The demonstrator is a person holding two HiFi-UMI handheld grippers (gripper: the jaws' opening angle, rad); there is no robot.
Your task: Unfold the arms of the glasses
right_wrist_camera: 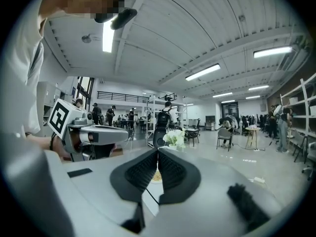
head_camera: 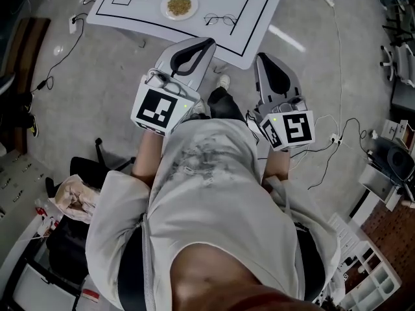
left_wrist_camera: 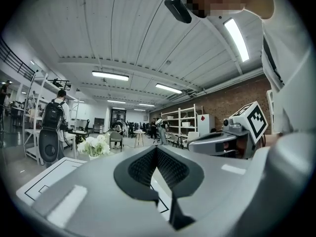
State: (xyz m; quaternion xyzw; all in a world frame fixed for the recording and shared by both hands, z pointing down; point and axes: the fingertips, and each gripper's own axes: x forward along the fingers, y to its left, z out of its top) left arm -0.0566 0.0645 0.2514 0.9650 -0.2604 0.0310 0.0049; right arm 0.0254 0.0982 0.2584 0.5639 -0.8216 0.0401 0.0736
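The person is standing back from the white table (head_camera: 249, 41), holding both tools out in front at about waist level. The left gripper (head_camera: 209, 43) is clenched tight, its black pads (left_wrist_camera: 170, 169) meeting with nothing between them. The right gripper (head_camera: 263, 57) is likewise pressed shut and empty. The glasses (head_camera: 220, 19) are lying on the table just beside a plate (head_camera: 165, 8) of grain, well apart from both tools and untouched. They are too small from here to tell how the arms are sitting.

I'd say the approach is what is happening now, and the unfolding itself is not yet begun. The next move calls for bringing both tools in over the table and parting the jaws. One should pin the frame near the lenses while the other catches a thin arm and swings it outward. That needs a light touch, since the wire frame looks slight and apt to skid on the smooth top.
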